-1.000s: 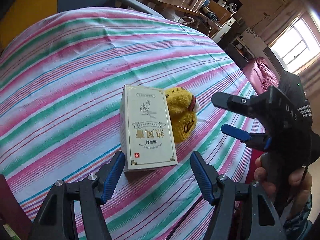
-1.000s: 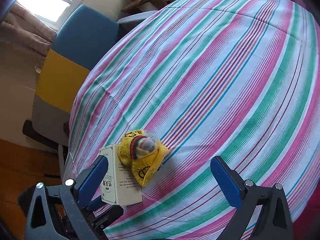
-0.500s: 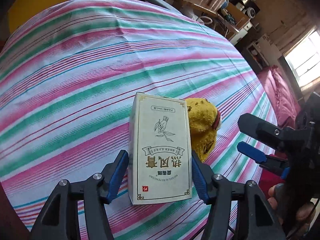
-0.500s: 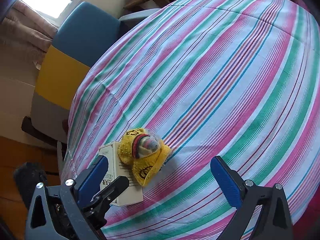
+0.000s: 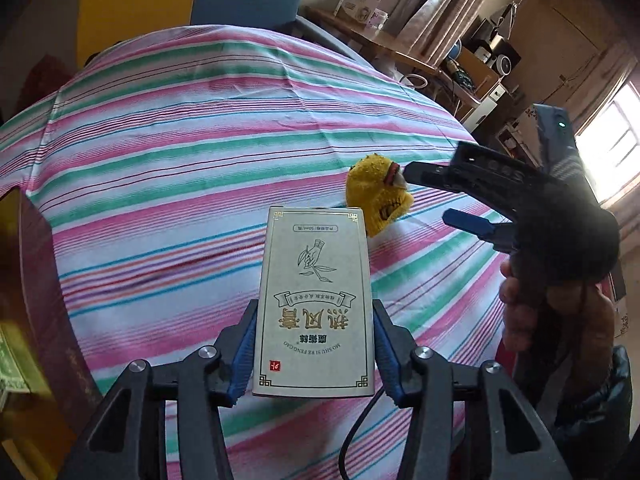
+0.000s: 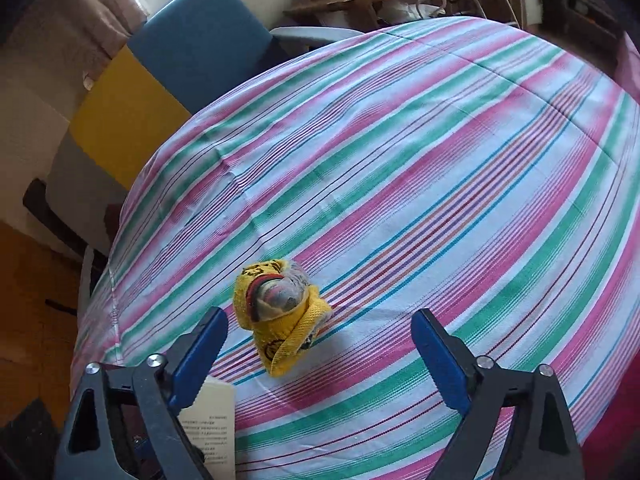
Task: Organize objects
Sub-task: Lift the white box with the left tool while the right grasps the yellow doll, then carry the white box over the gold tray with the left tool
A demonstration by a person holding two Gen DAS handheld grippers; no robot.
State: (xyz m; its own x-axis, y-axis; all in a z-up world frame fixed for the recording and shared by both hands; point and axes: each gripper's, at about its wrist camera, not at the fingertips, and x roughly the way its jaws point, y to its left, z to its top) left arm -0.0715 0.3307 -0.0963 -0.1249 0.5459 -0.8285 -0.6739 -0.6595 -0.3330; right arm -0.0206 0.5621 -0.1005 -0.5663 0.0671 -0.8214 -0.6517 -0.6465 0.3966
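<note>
The box [image 5: 316,300] looks like a light, stiff carton with smooth printed faces, so it may slip or dent if squeezed hard. Judging by its shape, the best hold is across the 2 long sides, low on the carton, where the walls should be stiffest. The left gripper [image 5: 314,350] is placed just so: its jaws are closing with the box between them, and the blue pads [image 5: 245,346] sit against both long edges. The box seems tipped up off the striped cloth [image 5: 160,184], though whether its far end rests there I cannot tell.

The toy [image 6: 278,312], a small yellow plush bundle with a clear plastic piece on top, looks soft, light and easy to crush; a gentle pinch across its middle should do. It lies on the cloth, just beyond the box in the left view. The right gripper [image 6: 318,344] hangs over it, jaws wide but closing, nothing gripped. The toy sits between and slightly ahead of the tips, nearer the left-hand pad, not touching either.
</note>
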